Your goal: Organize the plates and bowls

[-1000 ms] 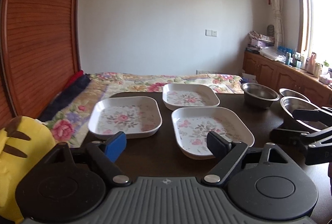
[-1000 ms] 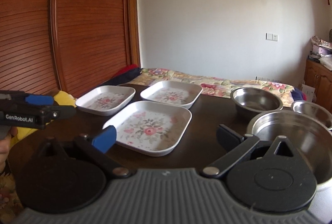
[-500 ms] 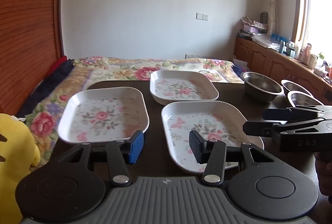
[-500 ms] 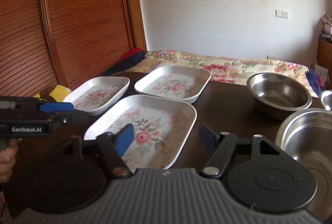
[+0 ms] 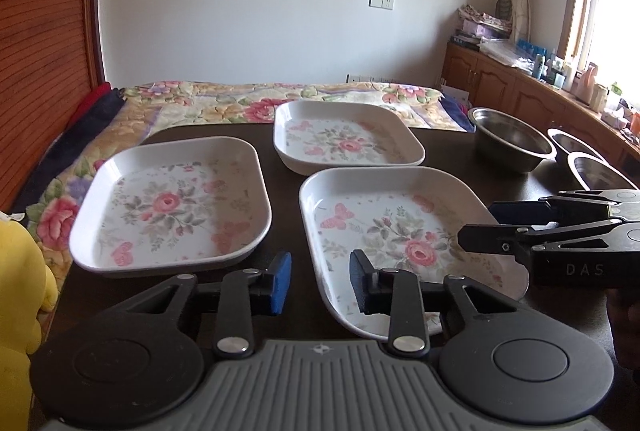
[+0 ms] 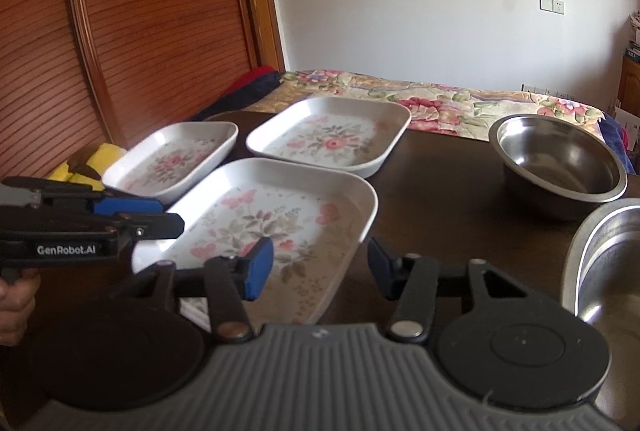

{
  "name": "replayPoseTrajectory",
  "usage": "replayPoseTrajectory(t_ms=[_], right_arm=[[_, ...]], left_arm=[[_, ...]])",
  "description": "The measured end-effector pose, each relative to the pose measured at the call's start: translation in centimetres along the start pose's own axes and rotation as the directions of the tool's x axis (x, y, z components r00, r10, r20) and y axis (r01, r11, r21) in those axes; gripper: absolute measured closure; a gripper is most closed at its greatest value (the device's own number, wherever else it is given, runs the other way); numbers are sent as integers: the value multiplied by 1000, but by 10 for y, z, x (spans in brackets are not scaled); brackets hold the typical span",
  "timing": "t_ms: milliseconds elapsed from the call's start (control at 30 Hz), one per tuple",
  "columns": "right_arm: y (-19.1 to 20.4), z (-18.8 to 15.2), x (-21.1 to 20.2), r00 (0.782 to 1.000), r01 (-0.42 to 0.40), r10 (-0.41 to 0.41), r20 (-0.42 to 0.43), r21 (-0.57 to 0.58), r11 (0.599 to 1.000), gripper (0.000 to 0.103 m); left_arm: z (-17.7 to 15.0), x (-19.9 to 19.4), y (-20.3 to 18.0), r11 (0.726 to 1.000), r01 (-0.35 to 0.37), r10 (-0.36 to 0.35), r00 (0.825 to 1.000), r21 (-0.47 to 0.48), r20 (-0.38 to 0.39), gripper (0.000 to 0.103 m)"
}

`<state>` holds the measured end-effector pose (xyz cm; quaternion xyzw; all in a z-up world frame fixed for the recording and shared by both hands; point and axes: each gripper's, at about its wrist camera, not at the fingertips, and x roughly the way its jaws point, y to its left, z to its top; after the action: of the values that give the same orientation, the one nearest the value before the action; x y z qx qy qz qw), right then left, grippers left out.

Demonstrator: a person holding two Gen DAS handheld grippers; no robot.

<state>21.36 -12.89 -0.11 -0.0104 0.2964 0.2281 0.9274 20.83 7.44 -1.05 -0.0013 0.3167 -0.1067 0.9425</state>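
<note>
On the dark wooden table (image 5: pixel 288 135), nearest white rectangular floral melamine plate (image 5: pixel 396 231) lies flat, two like plates beyond and left of it, steel bowls to its right; left gripper (image 5: pixel 320 283) and right gripper (image 6: pixel 320 267) both hover over its near rim, jaws apart, empty.

Three glossy white floral plates (image 5: pixel 172 207) that look like plastic sit on a dark, smooth, faintly shiny surface (image 6: pixel 440 191), beside polished metal bowls (image 6: pixel 560 167) at 2 o'clock, with a ribbed wooden door (image 6: pixel 120 31) and a quilted cloth bedspread (image 5: pixel 240 103) beyond.
</note>
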Motion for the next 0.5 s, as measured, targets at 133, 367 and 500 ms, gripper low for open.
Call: replayPoseTrajectory(t_ms=[133, 367, 500], right_arm=[[-3, -1, 3, 1000, 7, -7, -20, 0, 1000, 56], [-3, -2, 4, 999, 9, -10, -36, -6, 1000, 60], [-3, -3, 4, 999, 7, -8, -40, -6, 1000, 63]], left_arm=[[-1, 4, 1, 1000, 7, -7, 1000, -6, -17, 69], [-1, 10, 0, 1000, 10, -10, 1000, 2, -28, 71], [0, 12, 0, 1000, 12, -12, 1000, -1, -25, 75]])
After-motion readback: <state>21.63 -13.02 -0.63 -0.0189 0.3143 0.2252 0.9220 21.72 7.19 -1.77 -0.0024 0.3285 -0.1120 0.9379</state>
